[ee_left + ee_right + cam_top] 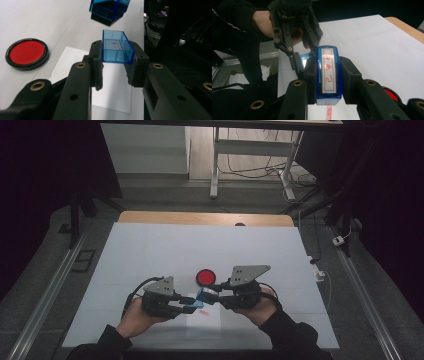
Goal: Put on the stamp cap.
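Scene: white desk point(150, 250) seen from above, with two forearms in dark sleeves coming in from the near edge, meeting near the middle.
Left hand point(136, 317): wrapped around the body of its tool from below and outside, wrist low, knuckles toward the near edge, tool held roughly level and aimed to the right.
Left tongs point(117, 65): clenched on a clear blue cap point(116, 48), an open-topped rectangular shell gripped by its two long sides, open end facing away from the camera.
Right hand point(257, 307): cupped under its tool, forearm angled in from the lower right, tool aimed to the left, facing the other one.
Right tongs point(329, 80): clenched on a blue stamp point(328, 72), a narrow rectangular block held by its long sides, its printing face turned up toward the camera and showing red characters inside a red frame.
Spacing of the two tools: tips nearly meeting above the desk, cap and stamp just beside each other, seen as a small blue cluster point(202, 297) from above.
White paper sheet point(204, 322): flat on the desk directly under the tips, bearing a small red stamped mark point(329, 111).
Red ink pad point(205, 277): round, black-rimmed, lying on the desk just beyond the tools, apart from both.
Grey three-cornered plates: on top of each tool, facing up.
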The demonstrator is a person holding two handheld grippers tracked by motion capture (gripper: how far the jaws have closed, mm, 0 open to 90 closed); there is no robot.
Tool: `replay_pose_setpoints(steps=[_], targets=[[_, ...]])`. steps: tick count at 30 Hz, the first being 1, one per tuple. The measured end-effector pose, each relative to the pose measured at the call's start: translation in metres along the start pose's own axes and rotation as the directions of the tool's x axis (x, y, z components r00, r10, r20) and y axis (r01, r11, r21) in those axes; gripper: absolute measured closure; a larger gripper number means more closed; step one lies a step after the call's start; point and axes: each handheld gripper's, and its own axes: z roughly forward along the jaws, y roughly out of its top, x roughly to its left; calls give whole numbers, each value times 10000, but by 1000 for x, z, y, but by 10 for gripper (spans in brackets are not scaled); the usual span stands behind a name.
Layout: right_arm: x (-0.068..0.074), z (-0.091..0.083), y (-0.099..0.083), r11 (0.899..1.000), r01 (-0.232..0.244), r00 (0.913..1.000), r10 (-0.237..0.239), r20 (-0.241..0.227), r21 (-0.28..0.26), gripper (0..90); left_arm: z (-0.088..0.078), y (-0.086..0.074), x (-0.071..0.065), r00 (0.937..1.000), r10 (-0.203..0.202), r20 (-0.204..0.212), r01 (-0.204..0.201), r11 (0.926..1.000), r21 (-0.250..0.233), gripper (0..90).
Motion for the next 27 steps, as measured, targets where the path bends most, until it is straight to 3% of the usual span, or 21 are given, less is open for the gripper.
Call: replay_pose_setpoints(steps=[20, 27], targets=[[7, 7, 1, 9987, 512, 9962, -508, -706, 50, 694, 11, 4, 6, 9956, 451, 824, -456, 9989, 51, 688], [7, 7, 1, 9988, 469, 9943, -479, -955, -121, 694, 10, 2, 7, 9909, 627, 1190, -601, 9979, -253, 690]])
